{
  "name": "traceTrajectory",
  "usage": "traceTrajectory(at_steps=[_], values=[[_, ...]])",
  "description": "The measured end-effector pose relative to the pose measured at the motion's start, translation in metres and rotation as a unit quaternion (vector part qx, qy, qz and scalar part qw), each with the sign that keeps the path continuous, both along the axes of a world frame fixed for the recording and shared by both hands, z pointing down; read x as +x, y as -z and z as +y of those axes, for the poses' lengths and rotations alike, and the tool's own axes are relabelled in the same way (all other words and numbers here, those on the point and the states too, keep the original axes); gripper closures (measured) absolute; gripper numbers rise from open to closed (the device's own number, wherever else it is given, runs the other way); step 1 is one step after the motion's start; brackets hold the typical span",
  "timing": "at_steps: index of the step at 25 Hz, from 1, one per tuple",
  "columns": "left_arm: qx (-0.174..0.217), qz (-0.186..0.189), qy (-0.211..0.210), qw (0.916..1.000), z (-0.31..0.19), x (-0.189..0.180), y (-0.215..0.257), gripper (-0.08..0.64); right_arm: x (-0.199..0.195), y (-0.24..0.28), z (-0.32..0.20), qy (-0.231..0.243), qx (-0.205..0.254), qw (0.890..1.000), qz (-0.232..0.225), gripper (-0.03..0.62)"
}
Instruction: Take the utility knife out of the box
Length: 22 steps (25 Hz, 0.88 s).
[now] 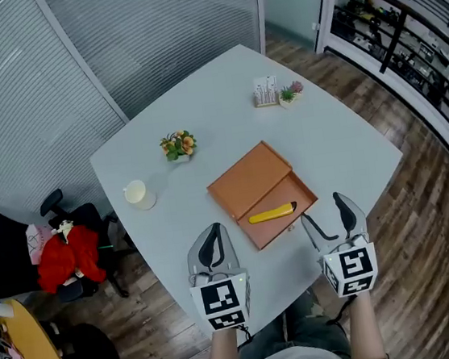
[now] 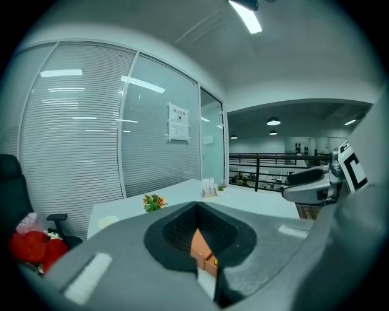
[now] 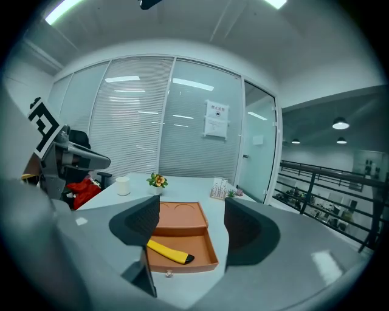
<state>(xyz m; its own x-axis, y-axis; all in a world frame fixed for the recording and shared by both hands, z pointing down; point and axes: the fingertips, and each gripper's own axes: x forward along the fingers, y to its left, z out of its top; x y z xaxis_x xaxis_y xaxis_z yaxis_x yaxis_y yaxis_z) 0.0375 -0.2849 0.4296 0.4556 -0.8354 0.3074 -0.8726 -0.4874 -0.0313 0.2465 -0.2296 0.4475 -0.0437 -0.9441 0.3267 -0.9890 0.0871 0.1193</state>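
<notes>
One yellow utility knife [image 1: 272, 213] lies in the open orange box [image 1: 249, 180] on the table [image 1: 341, 136]. The right gripper [image 1: 323, 211] holds its jaws parted and empty; the left gripper [image 1: 211, 241] has them pressed together on nothing. Only the gripper views show a notice [image 3: 216, 119] on the glass [image 3: 140, 127], its print unreadable.

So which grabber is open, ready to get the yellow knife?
The right gripper: its fingers stand wide apart, framing the utility knife in the box. The left gripper is shut tight.
</notes>
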Motion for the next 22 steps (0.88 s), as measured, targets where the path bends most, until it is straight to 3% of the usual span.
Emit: traceTrajectory(at_steps=[9,18,22], values=[[-0.032,-0.002,0.036,0.9988,-0.015,0.008,-0.021,0.560,-0.017,-0.032,-0.040,0.115,-0.074,0.990,0.027,0.235],[-0.067,-0.010,0.078,0.9947,-0.032,0.006,-0.051,0.560,-0.041,-0.072,-0.068,0.216,-0.140,0.966,0.031,0.238],[-0.082,-0.011,0.086,0.9928,-0.037,0.008,-0.063,0.560,-0.042,-0.094,-0.072,0.238,-0.171,0.956,0.030,0.239]])
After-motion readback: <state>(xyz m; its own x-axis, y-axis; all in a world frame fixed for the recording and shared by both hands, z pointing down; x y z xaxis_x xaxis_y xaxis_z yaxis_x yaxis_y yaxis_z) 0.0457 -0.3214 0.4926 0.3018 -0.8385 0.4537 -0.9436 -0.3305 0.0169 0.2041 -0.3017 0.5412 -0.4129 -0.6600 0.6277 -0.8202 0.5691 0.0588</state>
